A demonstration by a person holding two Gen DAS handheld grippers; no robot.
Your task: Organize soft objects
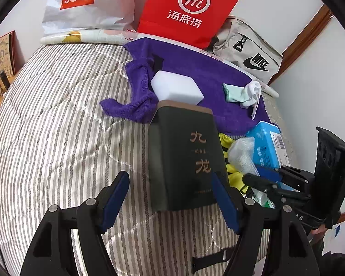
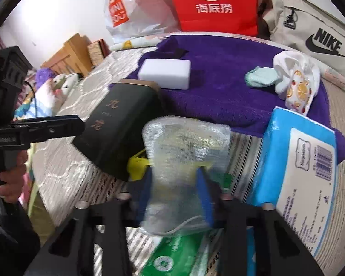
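Note:
My right gripper point(image 2: 175, 187) is shut on a clear bubble-wrap pouch point(image 2: 184, 142), whose middle is squeezed narrow between the blue pads. A yellow item point(image 2: 136, 164) shows behind the pouch. My left gripper point(image 1: 170, 197) stands open over the striped bedding, with the near end of a dark box with gold characters point(image 1: 184, 158) between its fingers; the pads do not press it. A purple towel point(image 1: 195, 73) lies further back with a white sponge block point(image 1: 177, 87) and rolled socks point(image 1: 243, 93) on it. The left wrist view shows the right gripper point(image 1: 262, 179) at the pouch point(image 1: 240, 151).
A blue tissue pack point(image 2: 296, 161) lies right of the pouch and a green pack point(image 2: 172, 253) under my right gripper. A red paper bag point(image 1: 188, 9), a white shopping bag point(image 1: 87, 2) and a beige sports bag point(image 1: 248, 53) line the far edge. Bare striped quilt point(image 1: 57, 126) spreads left.

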